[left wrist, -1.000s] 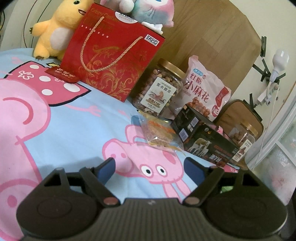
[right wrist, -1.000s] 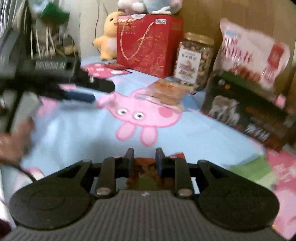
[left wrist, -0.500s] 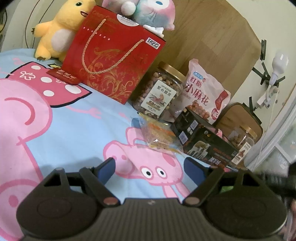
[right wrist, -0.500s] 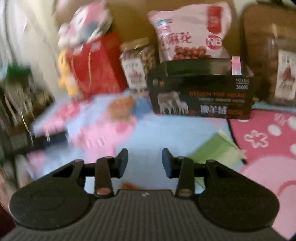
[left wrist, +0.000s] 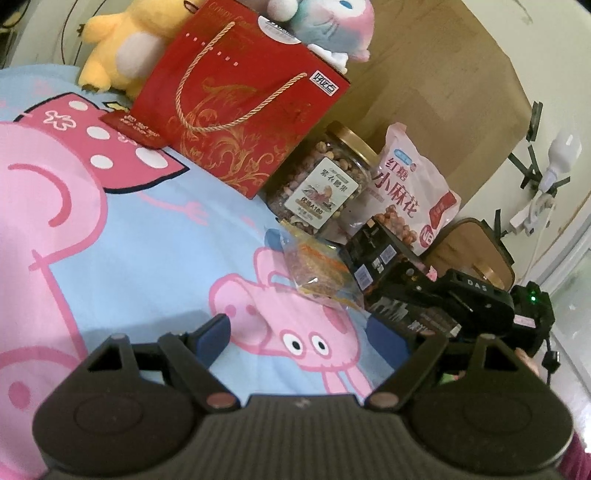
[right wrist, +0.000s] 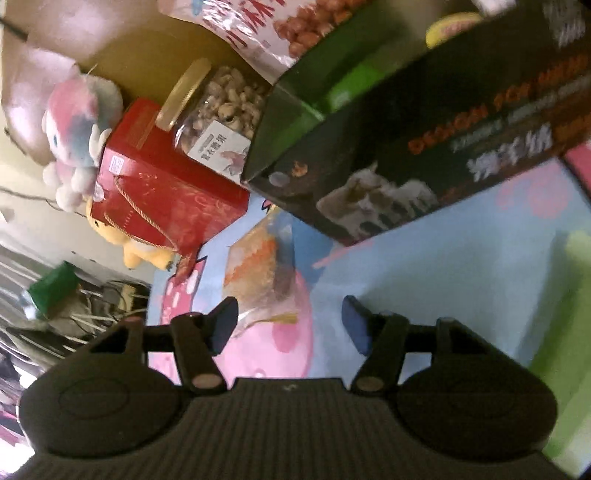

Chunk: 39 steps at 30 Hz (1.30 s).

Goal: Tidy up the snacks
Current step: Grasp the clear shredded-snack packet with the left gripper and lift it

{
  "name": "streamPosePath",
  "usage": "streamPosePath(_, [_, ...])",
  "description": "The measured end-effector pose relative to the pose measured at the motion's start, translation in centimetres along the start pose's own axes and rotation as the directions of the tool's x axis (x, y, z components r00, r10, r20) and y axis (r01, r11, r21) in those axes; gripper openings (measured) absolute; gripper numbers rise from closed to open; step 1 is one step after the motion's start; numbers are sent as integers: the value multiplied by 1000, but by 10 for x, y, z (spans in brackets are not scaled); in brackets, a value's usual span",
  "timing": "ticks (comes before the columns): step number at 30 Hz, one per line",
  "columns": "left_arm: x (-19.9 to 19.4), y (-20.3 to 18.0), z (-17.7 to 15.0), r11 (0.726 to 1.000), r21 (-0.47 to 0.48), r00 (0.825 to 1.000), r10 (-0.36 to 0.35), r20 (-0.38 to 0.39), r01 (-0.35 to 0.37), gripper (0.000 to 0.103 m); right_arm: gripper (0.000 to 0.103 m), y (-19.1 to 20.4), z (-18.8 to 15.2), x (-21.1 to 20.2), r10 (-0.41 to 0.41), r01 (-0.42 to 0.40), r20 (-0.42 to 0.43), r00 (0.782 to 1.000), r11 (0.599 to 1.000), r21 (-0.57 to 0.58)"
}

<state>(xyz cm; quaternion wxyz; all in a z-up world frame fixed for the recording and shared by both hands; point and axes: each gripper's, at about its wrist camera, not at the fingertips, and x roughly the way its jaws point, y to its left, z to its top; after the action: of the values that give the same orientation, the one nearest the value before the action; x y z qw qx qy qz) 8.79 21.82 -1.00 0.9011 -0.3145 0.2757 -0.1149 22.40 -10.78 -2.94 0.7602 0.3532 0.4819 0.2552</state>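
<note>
Snacks line the back of a bed with a cartoon pig sheet: a red gift bag, a jar of nuts, a pink snack pouch, a black box. A clear packet of orange snacks lies flat in front. My left gripper is open and empty over the sheet. My right gripper is open and empty, rolled sideways, close to the clear packet and the black box. Its body shows in the left wrist view, by the box.
A yellow plush and a pink plush sit at the gift bag. A wooden headboard stands behind. A green packet lies at the right. A small red packet lies left of the bag.
My right gripper let go of what it held, opened wide, swung toward the black box and rolled sideways. It has come into the left wrist view. My left gripper hardly moved.
</note>
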Motion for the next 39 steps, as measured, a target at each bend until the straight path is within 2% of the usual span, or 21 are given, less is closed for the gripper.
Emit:
streamPosePath(3, [0, -2, -1, 1000, 8, 1000, 3, 3, -3, 84, 62, 4, 2, 7, 0, 0, 3, 1000, 1000, 1])
streamPosePath(6, [-1, -3, -1, 1000, 14, 1000, 7, 8, -7, 84, 44, 2, 8, 14, -1, 1, -24, 1000, 1000, 12])
streamPosePath(7, [-1, -3, -1, 1000, 14, 1000, 9, 9, -9, 84, 32, 4, 7, 20, -7, 7, -39, 999, 1000, 9])
streamPosePath(10, [0, -2, 0, 1000, 7, 1000, 14, 8, -14, 84, 30, 12, 4, 24, -24, 23, -37, 999, 999, -39])
streamPosePath(12, [-1, -1, 0, 1000, 3, 1000, 15, 10, -15, 84, 23, 19, 0, 20, -26, 24, -21, 999, 996, -82])
streamPosePath(13, [-1, -1, 0, 1000, 0, 1000, 14, 13, -14, 84, 15, 22, -3, 17, -20, 16, -34, 999, 995, -100])
streamPosePath(17, [-7, 2, 0, 1000, -13, 999, -1, 38, 2, 84, 15, 28, -27, -4, -27, 13, -76, 997, 983, -183])
streamPosePath(20, [-14, 5, 0, 998, -30, 997, -44, 66, 47, 87, 15, 29, -53, -28, -15, -14, -118, 993, 971, -237])
streamPosePath(24, [-18, -1, -3, 998, -11, 997, -61, 44, 62, 87, 18, 34, -92, -58, -13, -50, -174, 985, 934, -353])
streamPosePath(25, [-20, -4, -5, 998, 3, 997, -59, 41, 59, 87, 21, 37, -100, -64, -28, -43, -169, 985, 914, -403])
streamPosePath(26, [-22, -8, -7, 998, 13, 998, -61, 34, 60, 87, 32, 42, -109, -71, -55, -20, -143, 988, 880, -475])
streamPosePath(27, [-23, -12, -10, 998, 20, 998, -66, 20, 66, 87, 45, 49, -116, -73, -78, 7, -111, 991, 844, -537])
streamPosePath(28, [-24, -15, -12, 997, 27, 998, -69, 5, 69, 87, 68, 53, -123, -79, -92, 37, -62, 994, 799, -600])
streamPosePath(29, [-25, -20, -15, 997, 42, 998, -65, -9, 65, 87, 75, 57, -130, -84, -94, 64, -11, 996, 753, -655])
streamPosePath(33, [-21, -41, -24, 990, 139, 998, 13, -61, -4, 86, 77, 73, -158, -78, -127, 147, 94, 987, 518, -843])
streamPosePath(35, [-17, -47, -29, 986, 164, 995, 23, -93, -8, 84, 77, 77, -169, -66, -152, 173, 118, 981, 425, -889])
streamPosePath(37, [-9, -52, -35, 984, 180, 989, 41, -139, -16, 76, 77, 78, -175, -51, -183, 186, 125, 975, 365, -912])
streamPosePath(38, [-6, -53, -38, 982, 186, 986, 45, -159, -15, 72, 76, 77, -175, -45, -198, 182, 116, 973, 356, -916])
streamPosePath(39, [-5, -55, -42, 980, 200, 986, 48, -159, -15, 70, 75, 77, -173, -39, -209, 168, 95, 973, 368, -914])
